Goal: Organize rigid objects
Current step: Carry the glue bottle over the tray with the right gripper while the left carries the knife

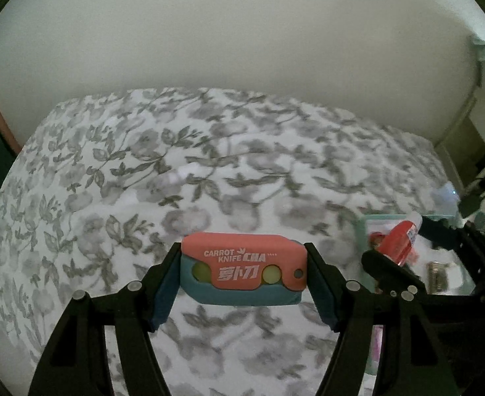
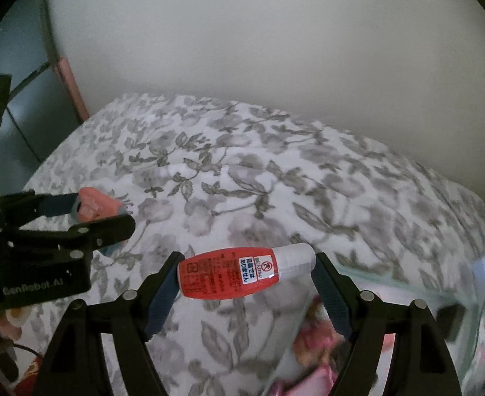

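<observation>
So both hands are loaded at this point. The left gripper [image 1: 242,275] is clamped on a salmon-pink and teal plastic toy "carrot knife" block [image 1: 242,269], held crosswise so its long axis runs from one finger pad to the other, lifted clear above the grey-floral white bedspread [image 1: 143,165]. The right gripper [image 2: 247,275] is closed on a small red plastic bottle with a white cap [image 2: 242,275], also lying sideways between the pads, cap end toward the right finger.

The bit that matters for the next move: the clear tray with a pale teal rim [image 1: 361,231] sits on the bed to the right of both tools. From the left wrist view it's off to the right and near, with the right gripper [image 1: 391,257] and its bottle [image 1: 399,241] already hanging over the left edge of it. From the right wrist view the tray's glassy wall [image 2: 407,283] is just below and right of the bottle, with some pink stuff already inside (too blurry to say what).

So I'd guess the right hand is the nearer one and drops first. The left has to travel right, past the other gripper, and those two could bump if they go in together.
</observation>
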Motion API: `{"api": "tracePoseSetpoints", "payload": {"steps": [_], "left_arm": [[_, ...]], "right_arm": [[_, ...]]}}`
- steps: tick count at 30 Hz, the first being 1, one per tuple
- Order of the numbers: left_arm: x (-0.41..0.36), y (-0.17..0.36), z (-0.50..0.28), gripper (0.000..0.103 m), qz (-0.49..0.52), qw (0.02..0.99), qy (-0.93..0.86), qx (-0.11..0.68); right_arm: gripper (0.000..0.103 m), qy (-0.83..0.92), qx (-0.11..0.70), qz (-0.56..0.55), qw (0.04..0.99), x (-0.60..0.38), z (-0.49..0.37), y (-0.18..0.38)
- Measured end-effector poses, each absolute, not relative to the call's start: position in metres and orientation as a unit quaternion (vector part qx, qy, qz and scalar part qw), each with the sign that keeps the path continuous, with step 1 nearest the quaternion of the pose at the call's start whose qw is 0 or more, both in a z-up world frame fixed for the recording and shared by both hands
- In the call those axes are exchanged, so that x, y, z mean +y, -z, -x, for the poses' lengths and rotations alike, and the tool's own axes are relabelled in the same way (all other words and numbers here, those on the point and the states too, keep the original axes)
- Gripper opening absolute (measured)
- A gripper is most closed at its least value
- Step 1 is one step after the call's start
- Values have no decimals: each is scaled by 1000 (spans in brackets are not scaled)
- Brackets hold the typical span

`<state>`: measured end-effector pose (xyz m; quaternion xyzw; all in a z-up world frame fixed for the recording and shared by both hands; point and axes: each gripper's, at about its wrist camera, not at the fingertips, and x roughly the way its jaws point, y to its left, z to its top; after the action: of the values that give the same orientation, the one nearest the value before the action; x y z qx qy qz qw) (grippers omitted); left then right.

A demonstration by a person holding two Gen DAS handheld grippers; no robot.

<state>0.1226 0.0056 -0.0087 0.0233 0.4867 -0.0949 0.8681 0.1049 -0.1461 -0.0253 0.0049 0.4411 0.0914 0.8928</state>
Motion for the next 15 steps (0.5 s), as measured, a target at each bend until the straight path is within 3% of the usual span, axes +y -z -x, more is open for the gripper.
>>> {"api": "tracePoseSetpoints", "payload": {"steps": [15], "left_arm": [[-46, -16, -49, 72, -23, 881, 137, 452]], "right_arm": [[80, 8, 430, -79, 899, -215, -10, 9]]}}
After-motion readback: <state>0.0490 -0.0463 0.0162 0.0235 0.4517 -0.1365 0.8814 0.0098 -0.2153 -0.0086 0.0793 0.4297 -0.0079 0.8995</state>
